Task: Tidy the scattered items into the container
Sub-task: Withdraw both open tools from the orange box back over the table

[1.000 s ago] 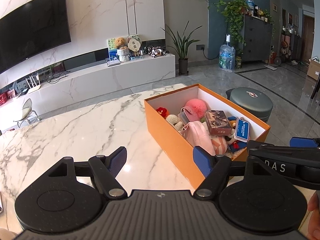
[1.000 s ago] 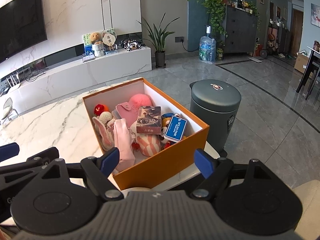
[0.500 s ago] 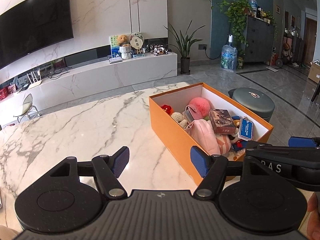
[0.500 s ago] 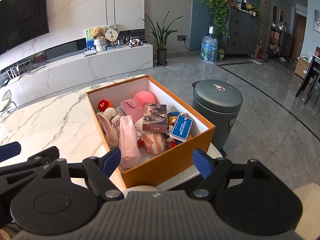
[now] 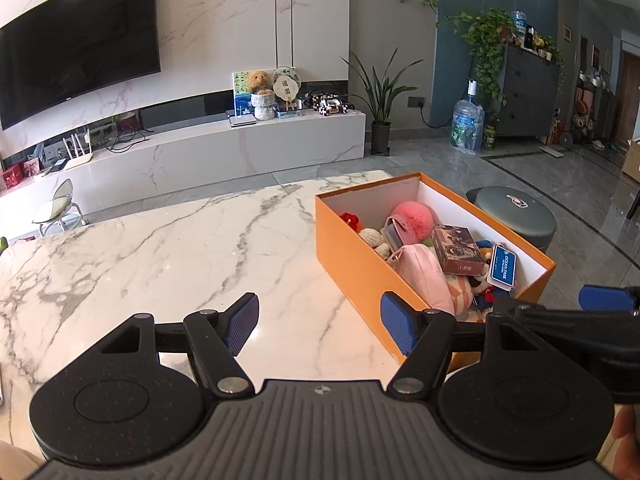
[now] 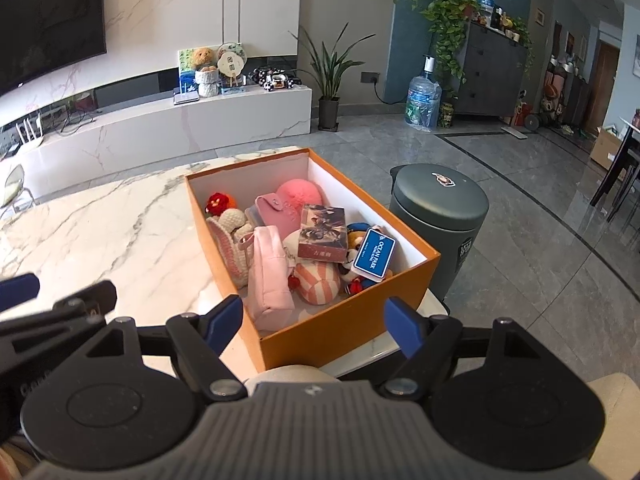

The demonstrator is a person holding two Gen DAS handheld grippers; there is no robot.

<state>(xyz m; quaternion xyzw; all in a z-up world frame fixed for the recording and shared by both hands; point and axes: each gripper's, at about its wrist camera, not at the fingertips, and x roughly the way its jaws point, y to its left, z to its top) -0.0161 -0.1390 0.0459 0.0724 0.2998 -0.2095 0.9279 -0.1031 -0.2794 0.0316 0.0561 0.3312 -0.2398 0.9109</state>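
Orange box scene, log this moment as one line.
left gripper open, empty | right gripper open, empty | orange box holds items | marble table

Ahead of your claws lies a white marble table (image 5: 160, 248). Beyond it, a wall-mounted television (image 5: 76, 40) hangs above a long marble console (image 5: 240, 148). Grey floor tiles (image 6: 520, 184) gleam to your right.

Left tongs (image 5: 318, 322) spread wide and empty, right tongs (image 6: 314, 322) likewise, held level side by side
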